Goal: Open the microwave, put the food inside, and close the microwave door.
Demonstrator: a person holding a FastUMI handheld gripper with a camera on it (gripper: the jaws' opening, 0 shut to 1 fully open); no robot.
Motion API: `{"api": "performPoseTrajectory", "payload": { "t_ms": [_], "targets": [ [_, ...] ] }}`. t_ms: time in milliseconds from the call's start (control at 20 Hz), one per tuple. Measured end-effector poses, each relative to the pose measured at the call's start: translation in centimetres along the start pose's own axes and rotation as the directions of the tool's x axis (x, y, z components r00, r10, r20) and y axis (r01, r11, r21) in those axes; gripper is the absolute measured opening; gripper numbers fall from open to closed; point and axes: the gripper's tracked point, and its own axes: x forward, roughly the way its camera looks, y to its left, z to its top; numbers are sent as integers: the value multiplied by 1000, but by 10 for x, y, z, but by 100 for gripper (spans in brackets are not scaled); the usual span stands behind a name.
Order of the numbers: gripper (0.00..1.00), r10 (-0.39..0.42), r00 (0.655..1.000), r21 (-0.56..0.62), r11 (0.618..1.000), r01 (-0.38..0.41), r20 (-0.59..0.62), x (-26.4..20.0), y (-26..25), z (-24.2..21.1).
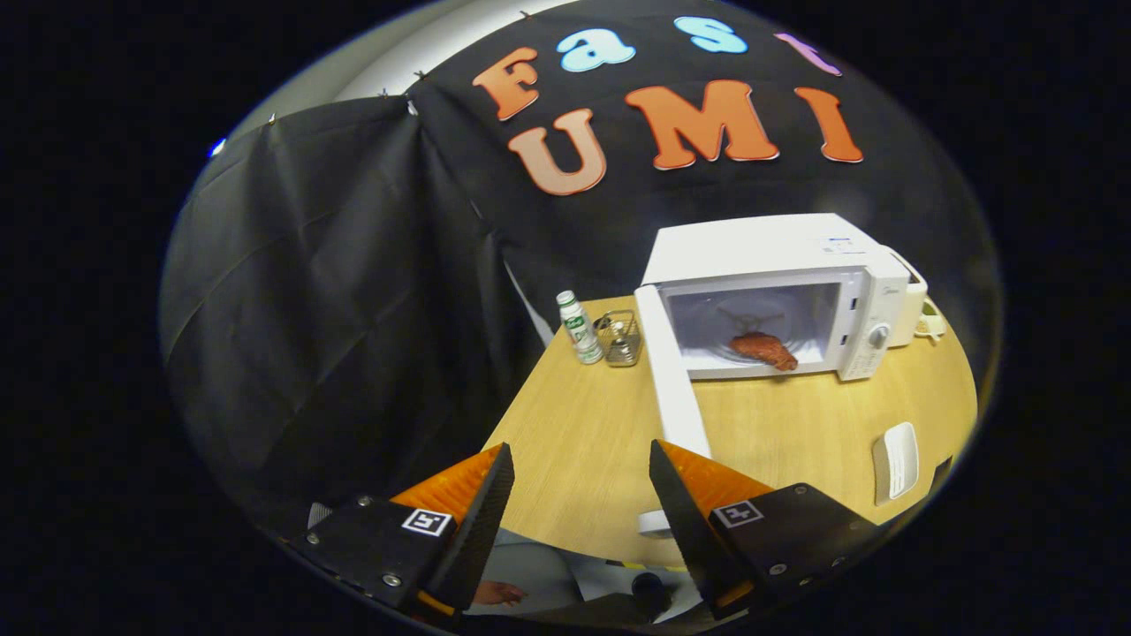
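Gripper view: gripper (581, 495) with fingers spread wide apart, nothing between them, hovering over the near edge of the wooden table (583, 424). Microwave (778, 296) well beyond the fingers at the far side of the table, door (673, 380) swung fully open and reaching back toward the right finger. Food (764, 350) (reddish-brown piece, maybe meat, too small to tell) already lying inside the cavity on the turntable. Small bottle (579, 327) and wire basket (618, 337) just beside the door's hinge side, touching or nearly so. White ribbed object (896, 461) on the table to the right of the fingers, apart from the microwave. Progress, as a judgement: opening done, loading done, only closing the door left. Door edge near the right finger, so a sideways push looks like the next need.
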Motion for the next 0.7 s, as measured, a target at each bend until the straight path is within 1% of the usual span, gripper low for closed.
{"api": "performPoseTrajectory", "payload": {
  "t_ms": [100, 150, 200, 300, 400, 450, 600, 700],
  "targets": [
    [92, 29, 998, 18, 999, -28, -63, 16, 7, -21],
    [92, 35, 995, 36, 999, -32, -94, 22, 8, -30],
    [92, 25, 993, 42, 999, -20, -116, 29, 4, -35],
    [92, -16, 991, 27, 999, 20, -135, 29, -8, -38],
    [85, -49, 990, 11, 999, 51, -129, 30, -19, -41],
    [83, -71, 988, 10, 997, 73, -139, 28, -28, -44],
    [82, -140, 978, 35, 988, 148, -154, 24, -63, -47],
    [82, -184, 974, 54, 980, 193, -134, 20, -89, -39]
  ]
}}
